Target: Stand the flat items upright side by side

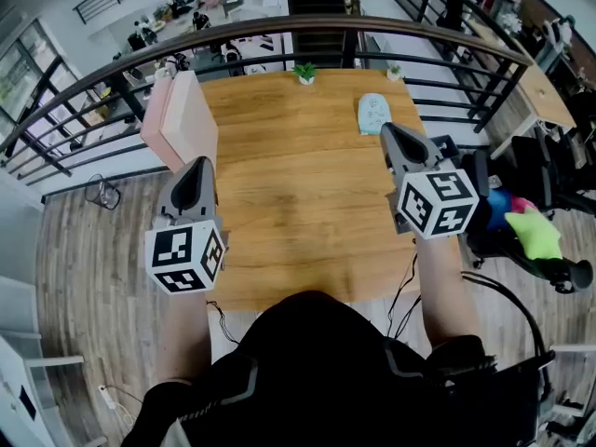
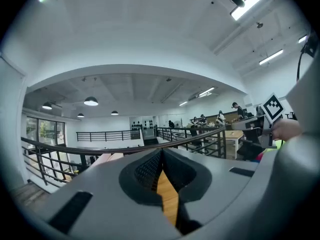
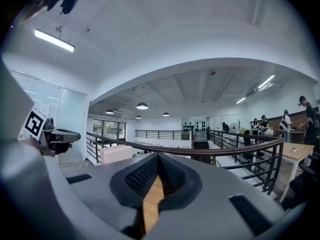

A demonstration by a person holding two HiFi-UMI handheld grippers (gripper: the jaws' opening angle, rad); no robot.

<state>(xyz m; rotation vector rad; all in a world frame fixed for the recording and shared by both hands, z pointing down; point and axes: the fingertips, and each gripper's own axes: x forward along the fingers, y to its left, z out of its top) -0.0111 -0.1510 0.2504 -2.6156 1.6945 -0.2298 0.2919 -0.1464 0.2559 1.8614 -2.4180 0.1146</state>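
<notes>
Over the near left edge of the table [image 1: 298,194], the left gripper [image 1: 197,168] hangs with its jaws pressed together, nothing between them. At the table's right edge, same story for the right gripper [image 1: 391,130]: jaws closed, empty. The pink flat items [image 1: 182,119] stand upright together at the table's far left corner, and a pale blue flat item [image 1: 373,113] lies flat near its far right edge.
</notes>
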